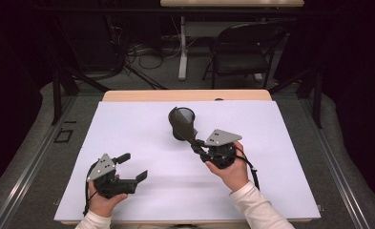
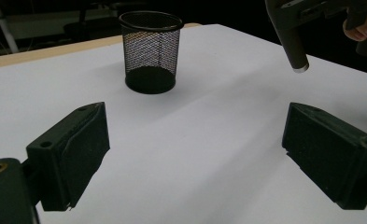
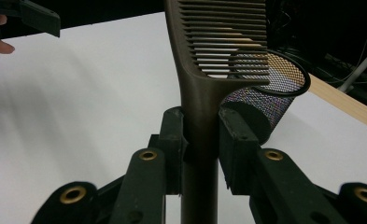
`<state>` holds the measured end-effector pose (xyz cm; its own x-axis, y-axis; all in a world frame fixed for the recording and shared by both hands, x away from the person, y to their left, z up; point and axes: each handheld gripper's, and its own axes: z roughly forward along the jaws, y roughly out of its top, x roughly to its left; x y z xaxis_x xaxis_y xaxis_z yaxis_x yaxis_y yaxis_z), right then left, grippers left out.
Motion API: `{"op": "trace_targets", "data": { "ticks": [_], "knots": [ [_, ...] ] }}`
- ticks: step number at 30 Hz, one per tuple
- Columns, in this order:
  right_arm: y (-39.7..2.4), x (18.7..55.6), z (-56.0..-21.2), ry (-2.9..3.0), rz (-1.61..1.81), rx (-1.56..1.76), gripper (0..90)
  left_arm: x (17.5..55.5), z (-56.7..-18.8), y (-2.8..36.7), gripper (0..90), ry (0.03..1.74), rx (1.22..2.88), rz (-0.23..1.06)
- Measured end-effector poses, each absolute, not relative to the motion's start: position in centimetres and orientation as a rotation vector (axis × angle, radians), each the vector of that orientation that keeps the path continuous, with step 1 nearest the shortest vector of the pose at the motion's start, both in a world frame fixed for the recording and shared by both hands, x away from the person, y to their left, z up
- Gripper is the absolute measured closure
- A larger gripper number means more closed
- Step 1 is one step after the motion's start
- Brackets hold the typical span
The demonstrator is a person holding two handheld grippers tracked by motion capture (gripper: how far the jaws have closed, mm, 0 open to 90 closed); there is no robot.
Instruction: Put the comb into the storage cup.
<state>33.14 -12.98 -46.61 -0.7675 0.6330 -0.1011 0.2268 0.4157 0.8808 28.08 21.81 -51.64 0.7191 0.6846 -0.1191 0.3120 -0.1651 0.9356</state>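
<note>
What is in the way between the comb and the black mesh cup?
Nothing visible. The right gripper holds the comb by its handle, with the toothed end just above the mesh cup. The cup's mouth is open and looks empty. The left gripper waits open, off to the side on the white table.

The high view looks forward and down over the whole worktop [image 1: 128,129] from its near edge. Both gripper views ride low and close, sharing the mesh cup [image 2: 151,51] near the far edge.

Both grippers, left gripper [image 1: 128,167] and right gripper [image 1: 198,143], are black, with grey three-cornered top plates, brass-coloured pivot screws and trailing black cables; sleeves are white.
</note>
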Motion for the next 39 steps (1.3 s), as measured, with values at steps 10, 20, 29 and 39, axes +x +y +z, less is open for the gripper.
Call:
{"op": "trace_targets", "data": {
  "ticks": [10,20,29,39],
  "knots": [
    [-12.9,32.8,-46.6,2.238,1.311,0.715,73.1,28.7,-50.7,20.8,15.8,0.813,1.748,0.36],
    [-13.0,32.7,-46.5,2.218,1.318,0.713,73.1,29.5,-48.9,19.6,16.5,0.818,1.714,0.333],
    [-13.1,32.6,-46.5,2.194,1.329,0.711,73.0,30.2,-47.1,18.6,21.5,0.832,1.688,0.313],
    [-13.0,32.4,-46.4,2.183,1.337,0.705,73.0,30.8,-45.8,17.7,28.4,0.839,1.694,0.287]
  ]
}}
